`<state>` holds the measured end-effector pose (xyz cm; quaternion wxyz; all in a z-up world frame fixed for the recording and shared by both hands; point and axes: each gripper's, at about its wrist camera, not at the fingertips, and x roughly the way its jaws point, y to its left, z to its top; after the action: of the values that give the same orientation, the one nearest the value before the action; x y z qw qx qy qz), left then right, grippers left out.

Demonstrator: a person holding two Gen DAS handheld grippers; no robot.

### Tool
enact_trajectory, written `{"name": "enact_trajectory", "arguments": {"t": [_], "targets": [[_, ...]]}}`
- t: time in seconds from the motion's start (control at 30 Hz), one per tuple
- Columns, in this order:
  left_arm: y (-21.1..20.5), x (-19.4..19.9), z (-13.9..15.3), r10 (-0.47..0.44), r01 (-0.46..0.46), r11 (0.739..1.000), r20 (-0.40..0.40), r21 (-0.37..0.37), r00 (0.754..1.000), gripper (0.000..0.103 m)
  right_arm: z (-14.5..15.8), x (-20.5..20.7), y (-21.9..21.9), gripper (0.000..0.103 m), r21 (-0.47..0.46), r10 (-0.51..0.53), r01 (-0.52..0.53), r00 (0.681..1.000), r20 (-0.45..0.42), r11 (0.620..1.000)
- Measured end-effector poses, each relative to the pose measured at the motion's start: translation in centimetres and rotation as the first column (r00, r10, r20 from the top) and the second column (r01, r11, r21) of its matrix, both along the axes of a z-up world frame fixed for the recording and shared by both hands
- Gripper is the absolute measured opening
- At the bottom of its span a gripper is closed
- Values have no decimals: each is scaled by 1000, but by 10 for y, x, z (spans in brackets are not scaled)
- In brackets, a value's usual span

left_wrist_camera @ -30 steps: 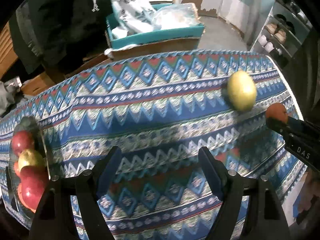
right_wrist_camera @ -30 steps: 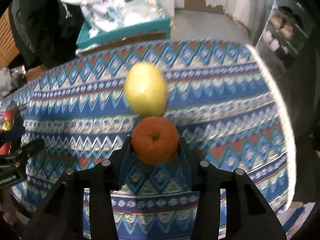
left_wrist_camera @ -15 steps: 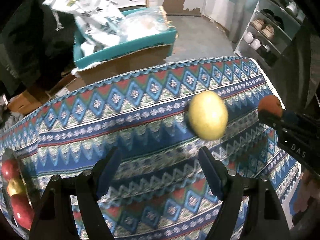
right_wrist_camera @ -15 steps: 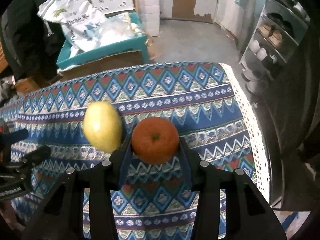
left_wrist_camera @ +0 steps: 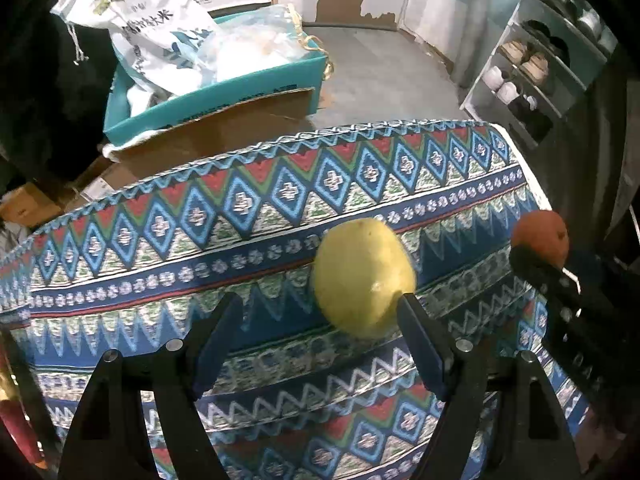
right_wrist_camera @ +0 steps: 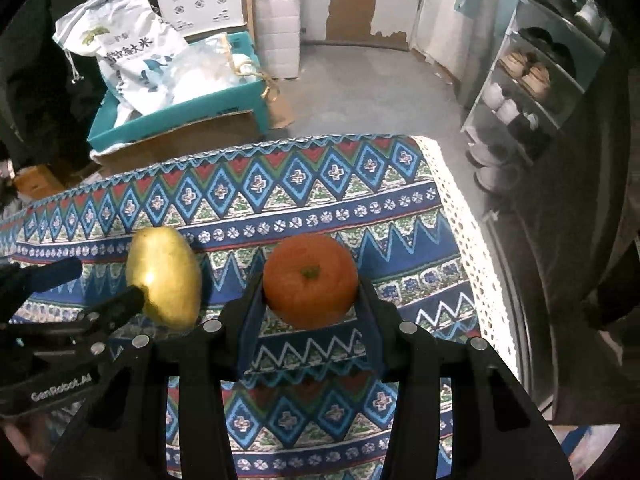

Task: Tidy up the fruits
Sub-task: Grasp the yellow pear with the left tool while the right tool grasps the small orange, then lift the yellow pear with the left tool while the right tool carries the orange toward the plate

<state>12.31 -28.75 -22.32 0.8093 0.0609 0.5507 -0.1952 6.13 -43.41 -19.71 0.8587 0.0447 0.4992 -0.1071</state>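
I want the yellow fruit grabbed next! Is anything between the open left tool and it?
No. The left tool is open, and the yellow fruit lies on the tablecloth just ahead of its right finger, with nothing visible between.

black fingers (right_wrist_camera: 370, 312), blue pads, silver screws

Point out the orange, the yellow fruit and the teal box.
orange (right_wrist_camera: 310, 280), right wrist view, middle of its top by the stem.
yellow fruit (left_wrist_camera: 362, 276), left wrist view, centre of its skin.
teal box (left_wrist_camera: 224, 94), left wrist view, front wall.
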Motion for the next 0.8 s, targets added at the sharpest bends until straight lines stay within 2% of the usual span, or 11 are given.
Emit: {"name": "enact_trajectory", "arguments": {"t": [0.3, 0.53, 0.6, 0.63, 0.8], "targets": [[-20, 11, -13, -8, 7, 1000, -29, -30, 1000, 80, -6, -2, -13, 44, 15, -35, 35, 999, -6, 999], [-29, 19, -29, -5, 4, 1000, -64, -20, 998, 80, -14, -2, -21, 44, 45, -70, 70, 997, -17, 996], [-29, 21, -35, -1, 0, 1000, -76, -18, 997, 77, -15, -2, -21, 44, 51, -77, 77, 997, -16, 996], [-28, 21, -36, -2, 1, 1000, -80, -19, 997, 70, -15, -2, -22, 44, 55, -78, 79, 997, -15, 995], [-19, 22, -39, -4, -1, 999, -86, -51, 996, 70, -15, -1, -21, 44, 65, -82, 83, 997, -12, 994]]}}
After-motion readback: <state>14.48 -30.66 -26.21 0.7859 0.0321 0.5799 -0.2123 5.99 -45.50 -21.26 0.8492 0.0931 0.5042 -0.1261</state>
